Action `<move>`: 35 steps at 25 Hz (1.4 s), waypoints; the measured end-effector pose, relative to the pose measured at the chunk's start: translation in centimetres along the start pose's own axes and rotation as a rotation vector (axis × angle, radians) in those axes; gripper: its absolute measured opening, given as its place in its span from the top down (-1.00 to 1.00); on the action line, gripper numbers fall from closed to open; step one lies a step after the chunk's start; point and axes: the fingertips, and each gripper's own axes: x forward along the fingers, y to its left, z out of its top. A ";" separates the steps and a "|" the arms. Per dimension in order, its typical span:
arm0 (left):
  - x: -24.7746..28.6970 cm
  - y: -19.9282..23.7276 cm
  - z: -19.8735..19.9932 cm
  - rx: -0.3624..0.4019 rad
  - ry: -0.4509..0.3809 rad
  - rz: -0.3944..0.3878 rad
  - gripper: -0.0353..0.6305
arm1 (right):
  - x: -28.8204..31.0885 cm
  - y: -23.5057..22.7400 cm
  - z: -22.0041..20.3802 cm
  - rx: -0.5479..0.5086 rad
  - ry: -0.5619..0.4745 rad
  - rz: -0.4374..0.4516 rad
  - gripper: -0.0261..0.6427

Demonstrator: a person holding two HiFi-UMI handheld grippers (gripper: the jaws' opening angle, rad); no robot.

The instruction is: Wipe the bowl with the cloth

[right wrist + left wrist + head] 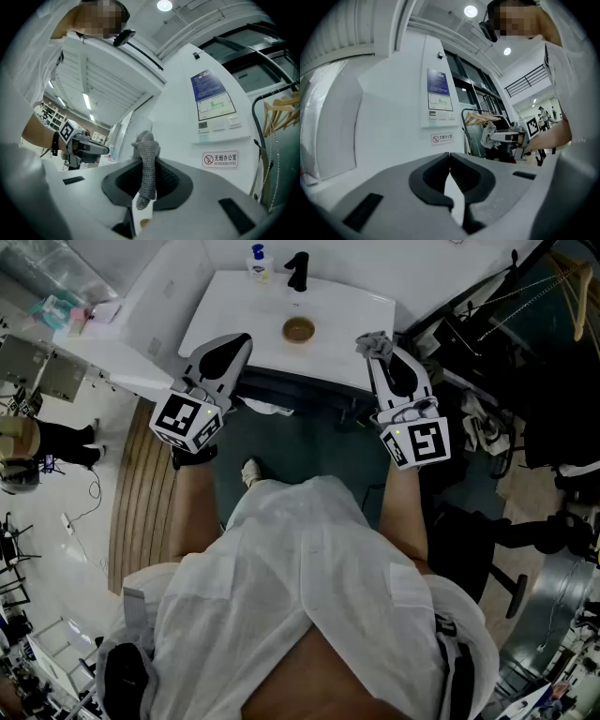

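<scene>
A small brown bowl (299, 330) sits on the white table (234, 310), between and beyond my two grippers. The grey knitted cloth (147, 168) is pinched in my right gripper (149, 161), which is shut on it; the cloth sticks out past the jaw tips (373, 341). That right gripper (377, 348) is raised near the table's front right edge. My left gripper (239, 345) hovers at the front left edge, level with the other. Its jaws (450, 161) are shut with nothing between them. Both gripper views point up at a wall, so neither shows the bowl.
A black faucet-like fixture (297, 271) and a soap bottle (259, 263) stand at the back of the table. A white appliance (131, 324) flanks the table on the left. Dark equipment and cables (506, 381) crowd the right. A wall panel with notices (439, 96) faces the grippers.
</scene>
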 end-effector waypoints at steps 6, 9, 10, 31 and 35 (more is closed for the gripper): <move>0.6 -0.6 0.1 -0.006 -0.005 -0.017 0.87 | -0.2 -0.2 -0.3 -0.002 0.010 0.008 0.75; 1.0 -0.8 -0.3 -0.002 0.005 -0.019 0.87 | -0.3 -0.3 -0.5 0.004 0.010 0.019 0.74; 1.1 -0.9 -0.5 0.000 0.011 -0.020 0.87 | -0.4 -0.3 -0.6 0.003 0.009 0.020 0.74; 10.6 8.6 -8.0 -0.056 0.113 -0.092 0.87 | 11.0 -5.2 -8.6 0.046 0.123 -0.006 0.72; 13.5 12.0 -9.3 -0.050 0.131 -0.109 0.87 | 14.8 -7.3 -10.6 0.059 0.133 -0.023 0.72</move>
